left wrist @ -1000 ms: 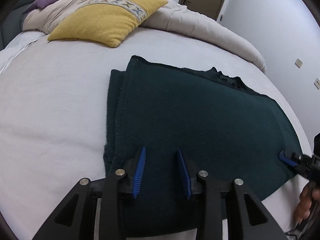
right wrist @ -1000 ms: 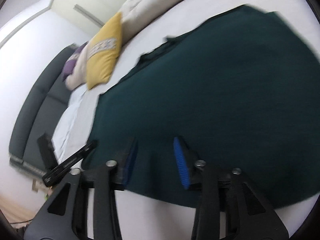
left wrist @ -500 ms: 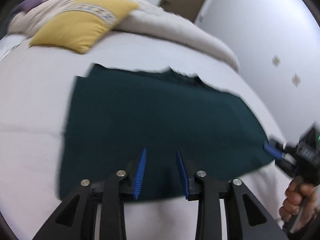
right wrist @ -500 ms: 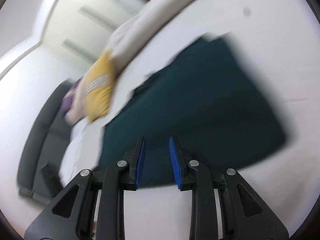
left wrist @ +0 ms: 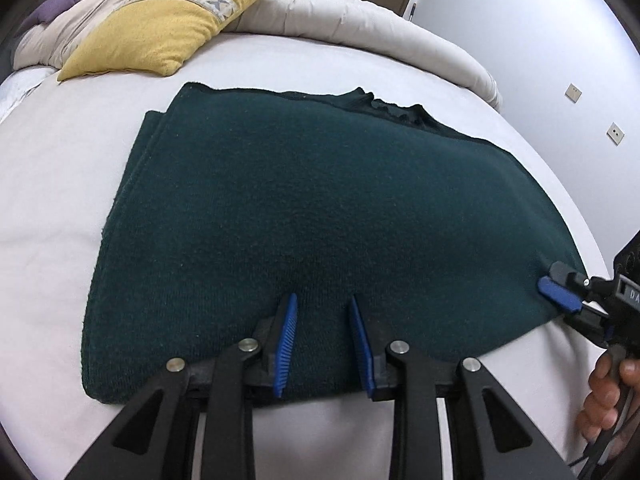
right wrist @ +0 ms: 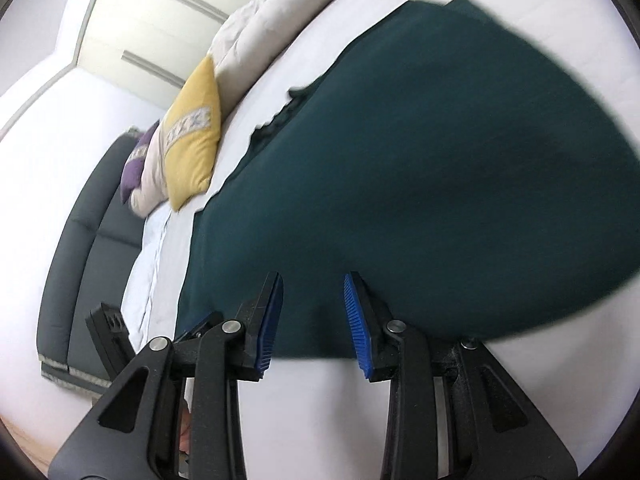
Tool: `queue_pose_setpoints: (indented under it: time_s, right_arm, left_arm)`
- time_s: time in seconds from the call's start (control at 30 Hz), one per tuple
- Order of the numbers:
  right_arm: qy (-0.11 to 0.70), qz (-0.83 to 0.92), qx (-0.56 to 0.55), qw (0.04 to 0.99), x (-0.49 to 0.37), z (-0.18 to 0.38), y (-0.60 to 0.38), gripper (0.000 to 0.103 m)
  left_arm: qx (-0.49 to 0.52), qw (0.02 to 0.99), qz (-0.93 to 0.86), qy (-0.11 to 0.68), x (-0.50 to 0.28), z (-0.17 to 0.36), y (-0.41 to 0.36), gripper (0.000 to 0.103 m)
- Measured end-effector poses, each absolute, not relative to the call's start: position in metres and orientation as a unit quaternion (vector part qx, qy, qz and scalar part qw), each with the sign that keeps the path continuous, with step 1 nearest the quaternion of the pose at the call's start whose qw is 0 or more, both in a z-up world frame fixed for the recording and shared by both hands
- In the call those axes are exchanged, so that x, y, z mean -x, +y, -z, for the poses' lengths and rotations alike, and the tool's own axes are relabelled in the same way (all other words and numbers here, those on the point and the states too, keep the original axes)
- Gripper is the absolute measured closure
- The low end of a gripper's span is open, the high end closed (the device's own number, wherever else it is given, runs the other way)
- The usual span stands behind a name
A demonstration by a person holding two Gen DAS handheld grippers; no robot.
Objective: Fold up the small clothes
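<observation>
A dark green knitted garment (left wrist: 320, 216) lies folded flat on the white bed sheet (left wrist: 60, 184), with layered edges showing along its left side. My left gripper (left wrist: 322, 312) is open and empty, its blue pads just over the garment's near edge. My right gripper (right wrist: 314, 296) is open and empty over the near edge of the garment (right wrist: 440, 168). In the left wrist view the right gripper (left wrist: 554, 282) sits at the garment's right corner.
A yellow pillow (left wrist: 160, 28) and a beige duvet (left wrist: 360, 20) lie at the head of the bed. A dark grey headboard (right wrist: 84, 240) stands beyond the pillows. The bed's right edge runs near a white wall (left wrist: 540, 40).
Both grippers pulled back from the garment half a second ago and have come forward again to its near edge. The right jaws are wider apart now. The garment lies as before.
</observation>
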State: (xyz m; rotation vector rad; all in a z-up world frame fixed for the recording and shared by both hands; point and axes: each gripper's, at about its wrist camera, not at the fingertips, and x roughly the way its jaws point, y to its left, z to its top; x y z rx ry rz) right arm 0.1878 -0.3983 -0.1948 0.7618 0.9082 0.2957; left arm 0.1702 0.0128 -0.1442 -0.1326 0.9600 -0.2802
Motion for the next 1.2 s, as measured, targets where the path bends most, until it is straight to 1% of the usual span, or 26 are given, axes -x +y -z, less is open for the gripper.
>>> queue_pose_setpoints:
  time_s: [0.13, 0.27, 0.33, 0.37, 0.4, 0.5, 0.53, 0.57, 0.63, 0.7, 0.8, 0.9, 1.03, 1.2]
  right_arm:
    - [0.408, -0.105, -0.376, 0.825, -0.166, 0.185, -0.433, 0.072]
    - [0.405, -0.095, -0.368, 0.831, -0.156, 0.176, -0.439, 0.071]
    - [0.406, -0.095, -0.363, 0.834, -0.153, 0.171, -0.437, 0.064]
    - [0.404, -0.096, -0.362, 0.835, -0.151, 0.167, -0.434, 0.058]
    - [0.401, -0.098, -0.361, 0.836, -0.148, 0.163, -0.432, 0.054]
    - [0.398, -0.11, -0.354, 0.839, -0.145, 0.152, -0.423, 0.053]
    - [0.399, -0.114, -0.35, 0.84, -0.147, 0.151, -0.418, 0.053]
    - [0.399, -0.119, -0.345, 0.841, -0.148, 0.148, -0.414, 0.053]
    - [0.399, -0.13, -0.339, 0.842, -0.147, 0.141, -0.408, 0.053]
    - [0.399, -0.139, -0.336, 0.842, -0.149, 0.137, -0.402, 0.053]
    - [0.401, -0.148, -0.332, 0.841, -0.154, 0.133, -0.394, 0.053]
    - [0.406, -0.159, -0.326, 0.839, -0.162, 0.129, -0.383, 0.053]
    - [0.411, -0.186, -0.317, 0.834, -0.173, 0.122, -0.364, 0.053]
    - [0.429, -0.219, -0.317, 0.817, -0.19, 0.123, -0.342, 0.053]
  left_arm:
    - [0.063, 0.874, 0.138, 0.461, -0.177, 0.145, 0.014, 0.072]
    - [0.059, 0.876, 0.136, 0.459, -0.177, 0.145, 0.014, 0.072]
    - [0.056, 0.877, 0.134, 0.458, -0.177, 0.145, 0.012, 0.072]
    - [0.055, 0.877, 0.133, 0.458, -0.176, 0.144, 0.012, 0.072]
    - [0.055, 0.877, 0.133, 0.458, -0.176, 0.143, 0.012, 0.072]
    - [0.058, 0.877, 0.132, 0.459, -0.174, 0.14, 0.014, 0.072]
    - [0.059, 0.877, 0.13, 0.458, -0.173, 0.139, 0.014, 0.071]
    - [0.057, 0.879, 0.124, 0.457, -0.171, 0.135, 0.016, 0.069]
    - [0.057, 0.889, 0.112, 0.44, -0.163, 0.123, 0.025, 0.052]
    - [0.058, 0.902, 0.097, 0.418, -0.156, 0.111, 0.039, 0.042]
    - [0.068, 0.911, 0.066, 0.401, -0.157, 0.102, 0.066, 0.038]
    - [0.103, 0.902, 0.045, 0.417, -0.172, 0.112, 0.098, 0.038]
    - [0.214, 0.864, 0.065, 0.451, -0.192, 0.137, 0.142, 0.038]
    - [0.297, 0.823, 0.129, 0.467, -0.204, 0.154, 0.155, 0.038]
